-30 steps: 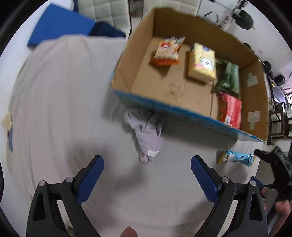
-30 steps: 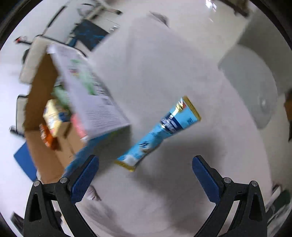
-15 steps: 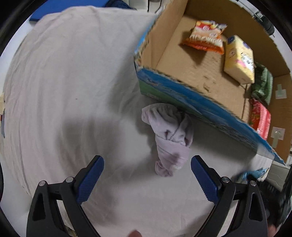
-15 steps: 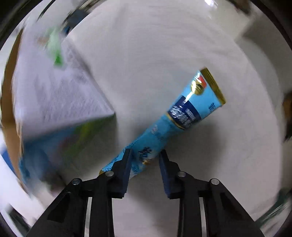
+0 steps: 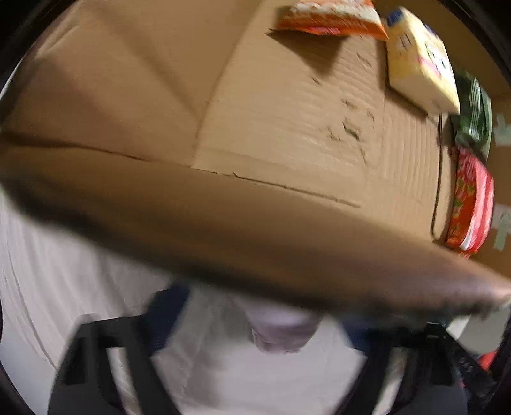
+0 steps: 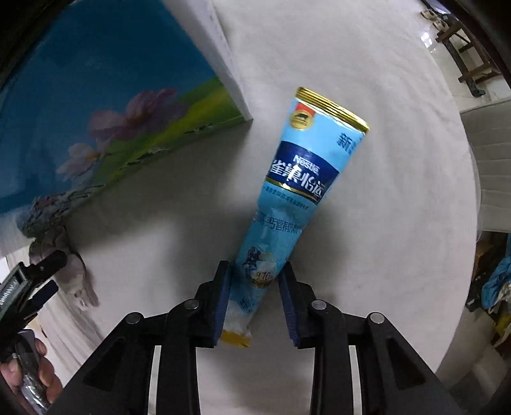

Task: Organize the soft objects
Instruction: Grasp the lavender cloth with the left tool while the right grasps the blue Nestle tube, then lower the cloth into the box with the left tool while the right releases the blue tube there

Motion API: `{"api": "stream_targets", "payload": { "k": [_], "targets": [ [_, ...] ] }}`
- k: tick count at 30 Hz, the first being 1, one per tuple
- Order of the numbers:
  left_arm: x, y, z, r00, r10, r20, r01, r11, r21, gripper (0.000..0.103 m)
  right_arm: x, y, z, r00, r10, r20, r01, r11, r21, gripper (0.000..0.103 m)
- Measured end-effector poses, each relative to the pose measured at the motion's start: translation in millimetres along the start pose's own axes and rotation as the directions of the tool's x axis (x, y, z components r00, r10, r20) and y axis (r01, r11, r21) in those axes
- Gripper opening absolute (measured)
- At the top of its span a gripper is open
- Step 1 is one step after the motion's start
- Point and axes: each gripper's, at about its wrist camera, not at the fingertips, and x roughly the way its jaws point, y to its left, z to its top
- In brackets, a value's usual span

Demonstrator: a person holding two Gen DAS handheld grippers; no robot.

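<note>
My right gripper (image 6: pixel 255 284) is shut on the lower end of a light blue Nestle pouch (image 6: pixel 300 191), which lies on the white cloth beside the cardboard box (image 6: pixel 95 105). My left gripper (image 5: pixel 258 316) is open, low over a crumpled pale lilac cloth (image 5: pixel 281 332) that lies between its fingers against the box's near wall (image 5: pixel 255 242). The view is blurred. The lilac cloth also shows in the right wrist view (image 6: pixel 73 274), with the left gripper (image 6: pixel 35 281) next to it.
Inside the box (image 5: pixel 287 111) lie an orange snack bag (image 5: pixel 329 19), a yellow pack (image 5: pixel 421 64), a green pack (image 5: pixel 472 118) and a red pack (image 5: pixel 469 204). A white chair (image 6: pixel 491 166) stands beyond the table's right edge.
My left gripper has moved forward and down to the box wall, with the lilac cloth now between its fingers. My right gripper stays shut on the pouch, which has swung more upright in view.
</note>
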Motion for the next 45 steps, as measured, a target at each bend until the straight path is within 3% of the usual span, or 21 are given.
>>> {"api": "stream_targets", "payload": {
  "k": [3, 7, 12, 18, 24, 25, 27, 29, 33, 38, 45],
  "targets": [
    [-0.3, -11.8, -16.5, 1.000, -0.012, -0.006, 0.012, 0.998, 0.061, 0.041, -2.0, -4.7, -4.5, 1.000, -0.006, -0.027, 0.006, 1.000, -0.028, 0.026],
    [-1.9, -24.3, -57.1, 1.000, 0.014, -0.001, -0.013, 0.992, 0.127, 0.041, -0.2, 1.3, -15.7, 0.997, -0.033, -0.073, 0.025, 0.993, -0.113, 0.021],
    [1.7, -29.5, -117.2, 0.999, 0.037, -0.019, -0.033, 0.982, 0.185, 0.041, 11.4, 7.3, -58.8, 0.988, -0.084, -0.129, 0.050, 0.968, -0.245, 0.021],
    [16.6, -37.3, -162.6, 0.994, 0.106, -0.021, -0.098, 0.967, 0.236, 0.041, 22.1, 11.6, -101.5, 0.985, -0.143, -0.100, 0.101, 0.935, -0.339, 0.021],
    [29.9, -35.7, -152.5, 0.994, 0.099, -0.044, -0.087, 0.973, 0.216, 0.046, 22.8, 14.9, -105.3, 0.982, -0.178, -0.059, 0.150, 0.934, -0.325, 0.022],
    [30.2, -35.8, -152.0, 0.995, 0.093, -0.045, -0.082, 0.975, 0.208, 0.046, 21.0, 12.6, -89.2, 0.982, -0.182, -0.054, 0.155, 0.933, -0.324, 0.022],
    [28.5, -36.6, -145.4, 0.995, 0.085, -0.043, -0.075, 0.978, 0.197, 0.046, 22.2, 15.6, -91.5, 0.980, -0.194, -0.040, 0.170, 0.930, -0.326, 0.022],
    [24.5, -19.4, -139.9, 0.996, 0.081, -0.038, -0.073, 0.979, 0.191, 0.046, 19.9, 17.2, -92.3, 0.980, -0.196, -0.031, 0.176, 0.931, -0.319, 0.022],
    [23.4, -27.9, -147.2, 0.995, 0.103, -0.005, -0.100, 0.974, 0.204, 0.039, 17.2, 17.4, -95.8, 0.981, -0.193, -0.007, 0.181, 0.931, -0.316, 0.021],
    [-6.9, -40.9, -159.0, 0.994, 0.097, 0.051, -0.105, 0.970, 0.220, 0.038, 0.7, 15.8, -105.8, 0.986, -0.168, 0.016, 0.164, 0.929, -0.333, 0.017],
    [-72.4, -47.5, -172.4, 0.986, 0.043, 0.160, -0.079, 0.970, 0.229, 0.038, -66.9, 16.4, -118.6, 0.995, -0.064, 0.075, 0.088, 0.924, -0.373, 0.017]
  ]
}}
